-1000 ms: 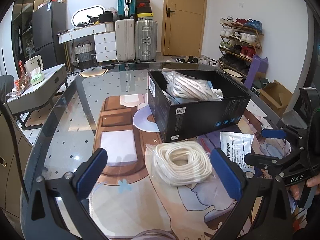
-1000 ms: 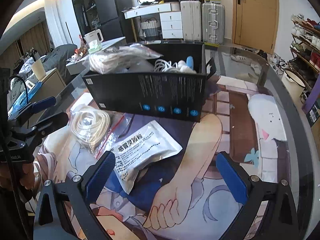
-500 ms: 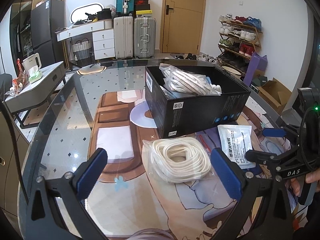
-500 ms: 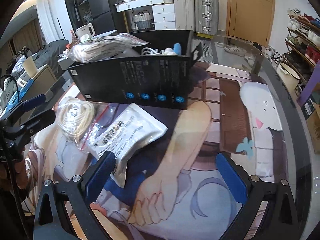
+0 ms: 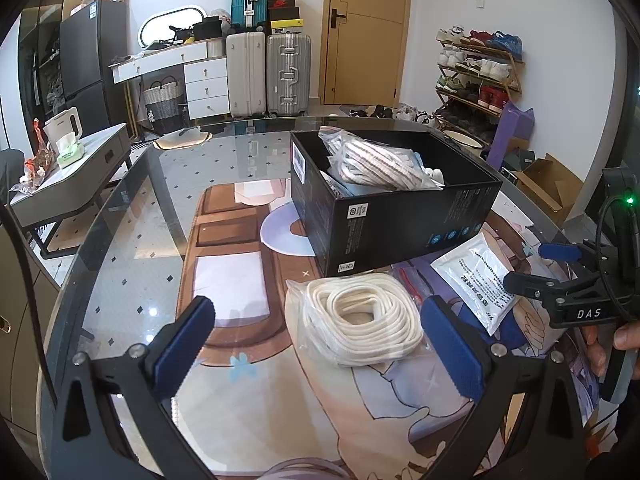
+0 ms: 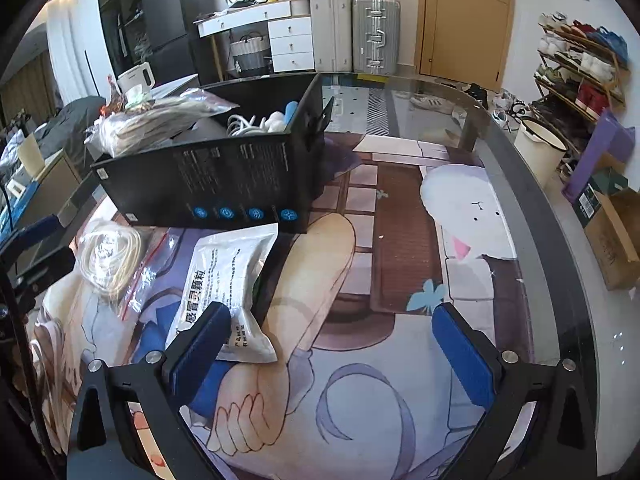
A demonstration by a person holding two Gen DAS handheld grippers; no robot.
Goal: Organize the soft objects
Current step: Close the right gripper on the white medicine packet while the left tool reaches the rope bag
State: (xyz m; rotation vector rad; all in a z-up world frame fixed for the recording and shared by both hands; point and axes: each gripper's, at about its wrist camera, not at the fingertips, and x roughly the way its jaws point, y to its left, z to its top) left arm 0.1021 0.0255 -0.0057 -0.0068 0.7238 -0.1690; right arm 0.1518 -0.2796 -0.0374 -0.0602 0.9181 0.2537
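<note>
A clear bag of coiled white rope (image 5: 362, 318) lies on the table mat in front of a black box (image 5: 404, 220); it also shows in the right wrist view (image 6: 110, 258). The box (image 6: 224, 192) holds a bagged striped rope (image 5: 378, 162) and other soft items. A white foil pouch (image 5: 478, 280) lies right of the rope, also in the right wrist view (image 6: 224, 292). My left gripper (image 5: 320, 348) is open, just short of the rope bag. My right gripper (image 6: 334, 354) is open and empty, its left finger (image 6: 200, 344) over the pouch's near end.
The glass table (image 5: 132, 240) carries a printed mat (image 6: 400, 240). Its curved edge runs along the right (image 6: 532, 220). Suitcases (image 5: 268, 76), a desk and a shoe rack (image 5: 476, 76) stand behind. A low grey cabinet (image 5: 76, 168) is at the left.
Both grippers have drawn back and tilted a little, so the box and pouch sit farther off. The right gripper shifted so its left finger is now over the pouch. Nothing was grasped.
</note>
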